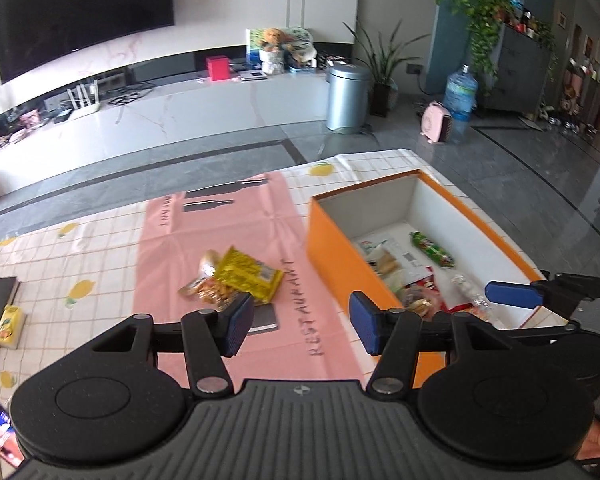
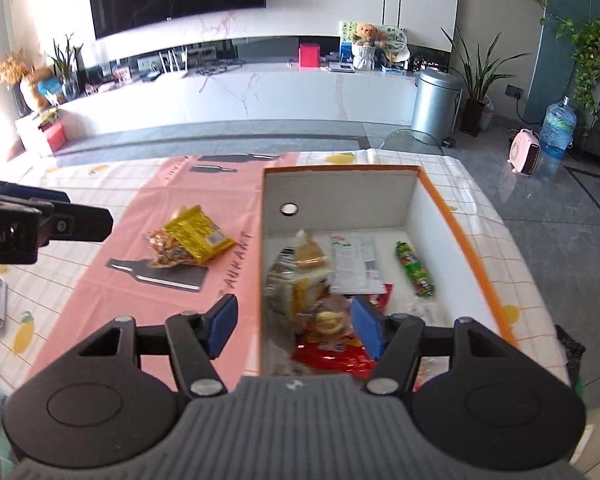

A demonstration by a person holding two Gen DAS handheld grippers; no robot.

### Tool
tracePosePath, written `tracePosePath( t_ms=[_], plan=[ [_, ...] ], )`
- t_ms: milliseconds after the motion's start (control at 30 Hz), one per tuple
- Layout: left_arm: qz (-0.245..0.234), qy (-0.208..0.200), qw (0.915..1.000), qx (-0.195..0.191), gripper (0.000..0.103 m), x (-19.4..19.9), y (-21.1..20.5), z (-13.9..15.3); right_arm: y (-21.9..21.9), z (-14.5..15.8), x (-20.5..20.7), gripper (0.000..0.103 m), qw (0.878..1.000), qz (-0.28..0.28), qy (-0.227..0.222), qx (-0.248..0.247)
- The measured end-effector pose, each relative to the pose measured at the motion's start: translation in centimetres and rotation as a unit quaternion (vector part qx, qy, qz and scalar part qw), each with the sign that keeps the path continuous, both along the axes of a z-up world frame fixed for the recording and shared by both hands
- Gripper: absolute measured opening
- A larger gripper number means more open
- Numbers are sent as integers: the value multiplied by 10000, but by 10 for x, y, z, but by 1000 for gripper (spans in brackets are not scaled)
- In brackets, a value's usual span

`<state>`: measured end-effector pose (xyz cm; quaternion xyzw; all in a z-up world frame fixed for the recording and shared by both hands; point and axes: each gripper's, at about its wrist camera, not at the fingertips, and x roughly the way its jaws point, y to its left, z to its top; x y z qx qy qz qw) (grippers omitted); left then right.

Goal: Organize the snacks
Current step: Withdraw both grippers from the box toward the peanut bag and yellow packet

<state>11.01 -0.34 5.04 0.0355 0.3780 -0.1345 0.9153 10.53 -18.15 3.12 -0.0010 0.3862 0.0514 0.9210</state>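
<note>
Two snack packs left on the tabletop, box half filled

Our left gripper (image 1: pixel 296 326) hangs with fingers apart and empty above the yellow pack (image 1: pixel 247 274) and the pack beneath it; our right gripper (image 2: pixel 294 330), also open and empty, hovers over the box (image 2: pixel 466 240). A careless pinch could take both packs at once. The box's blurred pile is hard to read.

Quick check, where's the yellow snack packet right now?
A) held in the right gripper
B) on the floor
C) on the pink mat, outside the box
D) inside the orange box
C: the yellow snack packet lies on the pink mat to the left of the orange box, resting partly on a clear packet of snacks; no gripper pads touch it.
</note>
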Motion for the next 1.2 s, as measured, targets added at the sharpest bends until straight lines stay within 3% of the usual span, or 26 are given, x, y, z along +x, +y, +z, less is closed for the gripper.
tracePosePath(
  t_ms=[133, 300, 467, 800, 1200],
  plan=[
    [195, -23, 9998, -73, 65, -11, 20, -12, 24, -3, -16, 61, 9993, 59, -277, 228],
    [461, 115, 9983, -338, 65, -15, 44, -28, 52, -11, -32, 61, 9982, 82, -584, 118],
    [592, 135, 9973, -408, 65, -17, 62, -42, 73, -28, -34, 61, 9980, 293, -559, 105],
    [755, 597, 9916, -865, 55, 17, 86, -70, 96, -55, 10, 63, 9988, 339, -314, -178],
    [842, 824, 9879, -1006, 56, 80, 100, -105, 117, -99, 86, 64, 9948, 729, 45, -709]
  ],
)
